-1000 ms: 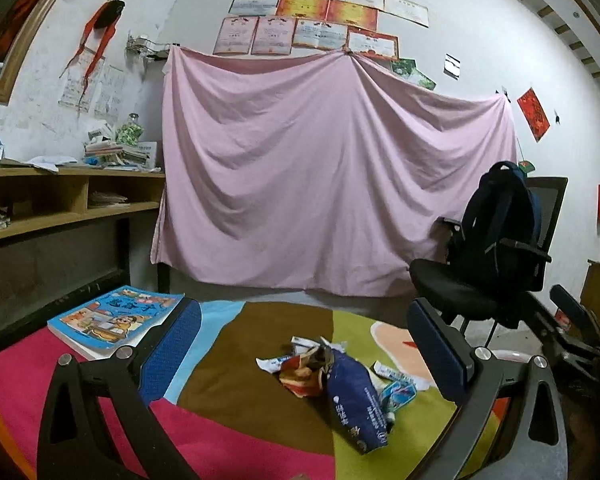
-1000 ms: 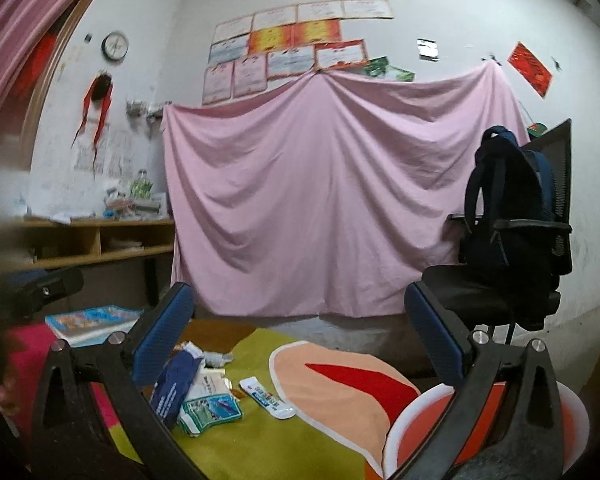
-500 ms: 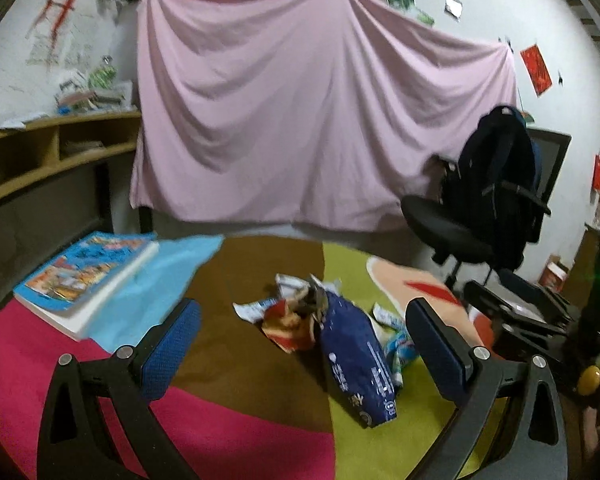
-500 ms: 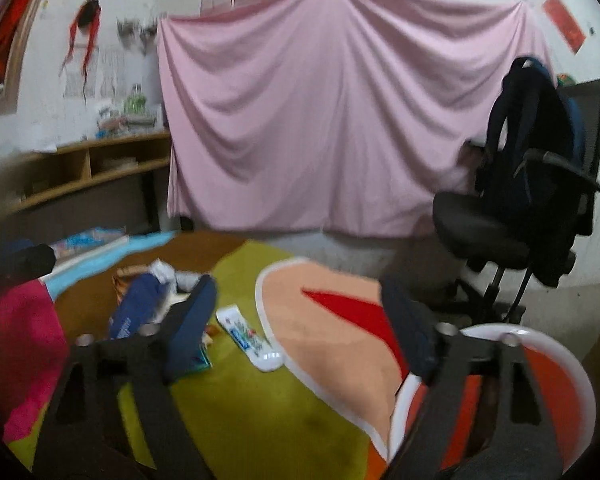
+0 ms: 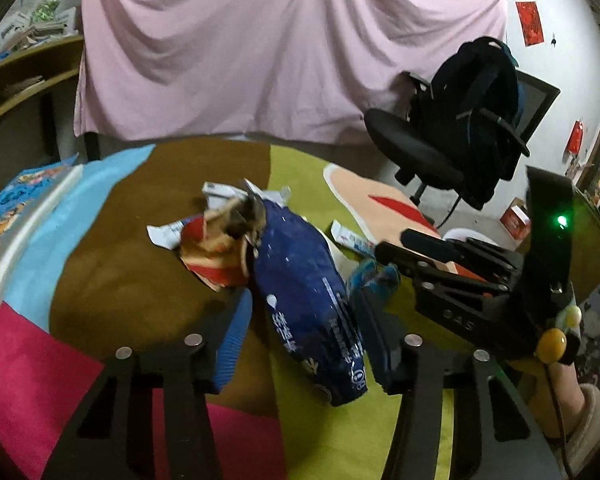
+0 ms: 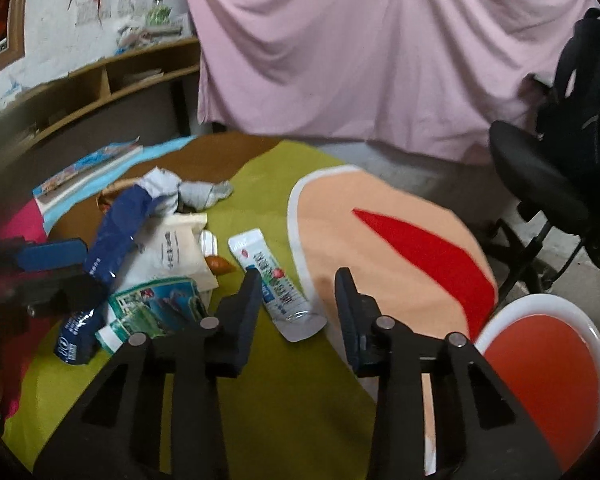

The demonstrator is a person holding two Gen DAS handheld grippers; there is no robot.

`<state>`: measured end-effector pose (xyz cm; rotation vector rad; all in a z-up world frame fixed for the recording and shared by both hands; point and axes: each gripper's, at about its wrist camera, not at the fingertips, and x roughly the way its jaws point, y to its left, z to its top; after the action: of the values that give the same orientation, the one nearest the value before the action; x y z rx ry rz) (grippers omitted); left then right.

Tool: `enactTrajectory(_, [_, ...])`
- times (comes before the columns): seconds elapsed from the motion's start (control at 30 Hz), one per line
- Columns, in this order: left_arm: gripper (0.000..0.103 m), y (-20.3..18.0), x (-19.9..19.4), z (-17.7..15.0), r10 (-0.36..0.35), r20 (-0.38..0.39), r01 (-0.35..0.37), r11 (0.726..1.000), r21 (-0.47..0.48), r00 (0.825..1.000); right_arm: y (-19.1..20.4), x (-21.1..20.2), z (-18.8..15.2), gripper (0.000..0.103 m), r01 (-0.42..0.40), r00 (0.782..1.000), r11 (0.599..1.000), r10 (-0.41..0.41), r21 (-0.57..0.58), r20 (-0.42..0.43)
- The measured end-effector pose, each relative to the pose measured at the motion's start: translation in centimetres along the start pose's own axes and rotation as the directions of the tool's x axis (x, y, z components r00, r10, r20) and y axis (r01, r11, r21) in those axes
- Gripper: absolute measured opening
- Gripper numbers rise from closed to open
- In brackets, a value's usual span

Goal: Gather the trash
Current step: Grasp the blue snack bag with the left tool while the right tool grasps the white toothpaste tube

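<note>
A crinkled dark-blue snack bag (image 5: 312,300) with white print is seen lying on the desk's multicoloured cloth (image 5: 100,248), flanked by the parted pads of the left gripper (image 5: 300,340). The right gripper (image 6: 296,308), also parted, is held low around a white sachet (image 6: 276,280)

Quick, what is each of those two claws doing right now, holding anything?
Left gripper: open, fingers either side of the dark blue snack bag, not clamped on it.
Right gripper: open, empty, just above the white tube wrapper.
</note>
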<state>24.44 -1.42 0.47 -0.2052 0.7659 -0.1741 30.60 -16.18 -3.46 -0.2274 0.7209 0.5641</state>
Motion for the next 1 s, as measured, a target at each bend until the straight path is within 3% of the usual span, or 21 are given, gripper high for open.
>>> enactTrajectory(0.23, [0.041, -0.3, 0.0, -0.2, 0.0, -0.014, 0.0, 1.0, 0.003, 1.0, 0.5, 1.4, -0.1, 0.063, -0.037, 0.996, 0.999, 0.034, -0.031, -0.086])
enactTrajectory(0.47, [0.04, -0.2, -0.3, -0.4, -0.004, -0.018, 0.003, 1.0, -0.016, 1.0, 0.0, 1.5, -0.2, 0.056, -0.052, 0.994, 0.999, 0.051, -0.005, -0.101])
enactTrajectory(0.63, [0.04, -0.1, -1.2, -0.6, -0.012, 0.009, 0.012, 1.0, -0.018, 1.0, 0.0, 0.9, -0.5, 0.052, -0.056, 0.995, 0.998, 0.057, 0.02, -0.083])
enactTrajectory(0.83, [0.038, -0.7, -2.6, -1.0, -0.008, 0.071, 0.007, 1.0, 0.005, 0.997, 0.8, -0.9, -1.4, 0.045, -0.008, 1.0, 1.0, 0.008, 0.003, -0.02])
enactTrajectory(0.9, [0.035, -1.1, -2.6, -1.2, 0.003, 0.068, -0.004, 1.0, 0.013, 0.998, 1.1, -1.5, -1.6, 0.043, 0.001, 1.0, 1.0, -0.001, -0.004, 0.0])
enactTrajectory(0.97, [0.006, -1.3, -2.6, -1.3, 0.014, 0.063, -0.015, 1.0, 0.017, 0.998, 1.2, -1.9, -1.9, 0.036, 0.009, 1.0, 1.0, -0.009, -0.003, 0.014])
enactTrajectory(1.0, [0.003, -1.2, -2.4, -1.2, 0.019, 0.052, -0.02, 1.0, 0.02, 0.998, 1.2, -2.1, -2.0, 0.031, 0.016, 1.0, 1.0, -0.016, 0.001, 0.018])
